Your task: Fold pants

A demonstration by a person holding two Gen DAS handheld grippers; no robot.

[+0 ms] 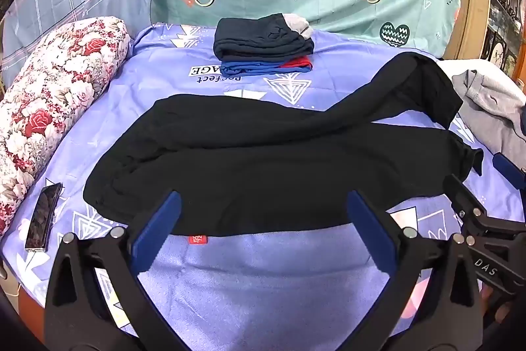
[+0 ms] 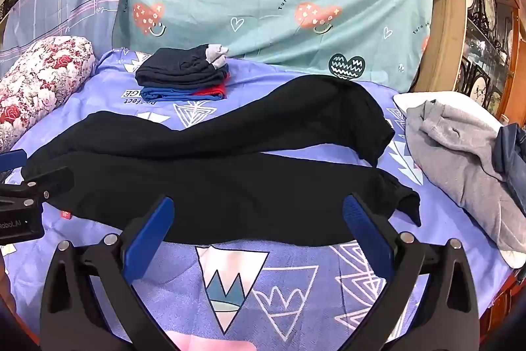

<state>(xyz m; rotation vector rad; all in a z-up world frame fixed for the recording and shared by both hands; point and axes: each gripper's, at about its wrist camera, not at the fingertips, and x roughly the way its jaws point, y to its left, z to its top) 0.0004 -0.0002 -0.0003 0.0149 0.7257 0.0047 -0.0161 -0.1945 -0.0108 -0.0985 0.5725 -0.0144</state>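
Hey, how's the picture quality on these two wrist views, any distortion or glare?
Left wrist view: strong fisheye bending, dark corners, sharp focus, faint sheen on the black slab phone. Right wrist view: same barrel curve, even indoor light, the spread-out black fabric pants show little detail.

A home bedroom: ahead of the right claw point(image 2: 258, 229) spreads a bed under a lilac printed sheet point(image 2: 296, 268), with a floral bolster point(image 2: 39, 81) far left. Behind hangs a heart-print cloth point(image 2: 279, 5), and a wooden display cabinet point(image 2: 486, 22) stands to the right.
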